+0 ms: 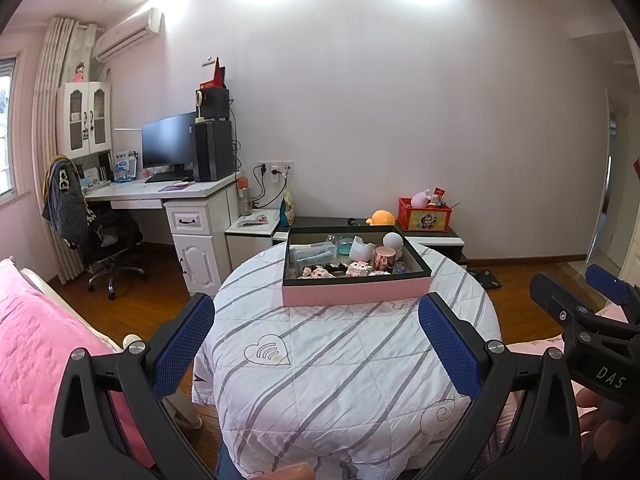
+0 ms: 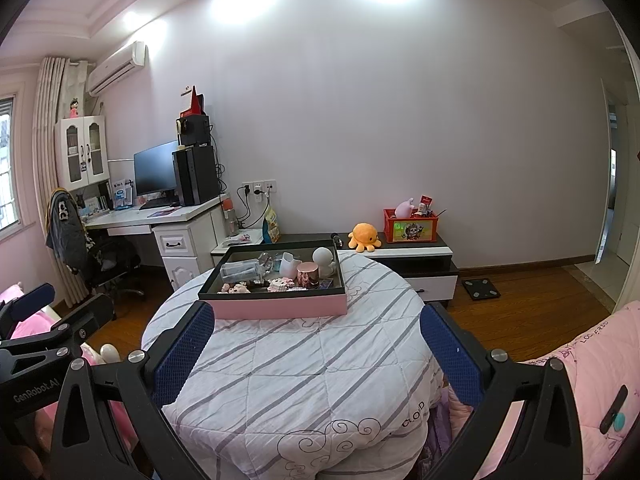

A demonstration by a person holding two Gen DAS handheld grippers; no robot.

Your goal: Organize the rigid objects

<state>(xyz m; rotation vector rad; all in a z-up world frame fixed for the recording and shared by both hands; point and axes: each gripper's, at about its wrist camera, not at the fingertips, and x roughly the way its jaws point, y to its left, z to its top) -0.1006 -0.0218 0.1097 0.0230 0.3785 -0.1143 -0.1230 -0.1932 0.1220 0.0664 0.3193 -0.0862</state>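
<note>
A pink box (image 1: 356, 291) with a dark rim sits at the far side of a round table covered by a striped white quilt (image 1: 340, 360). It also shows in the right wrist view (image 2: 280, 306). Inside lie several small items: a rose-gold cup (image 1: 386, 258), a white figure (image 1: 393, 240), a white cat-shaped cup (image 1: 362, 249), a clear case (image 1: 314, 252) and small pink figurines (image 1: 358, 269). My left gripper (image 1: 316, 344) is open and empty, short of the box. My right gripper (image 2: 318, 354) is open and empty, also short of the box.
A white desk (image 1: 160, 192) with monitor and PC stands at left with an office chair (image 1: 104, 240). A low cabinet (image 2: 400, 252) behind the table holds an orange plush (image 2: 363, 237) and red crate (image 2: 410, 226). Pink bedding (image 1: 36, 360) lies at left.
</note>
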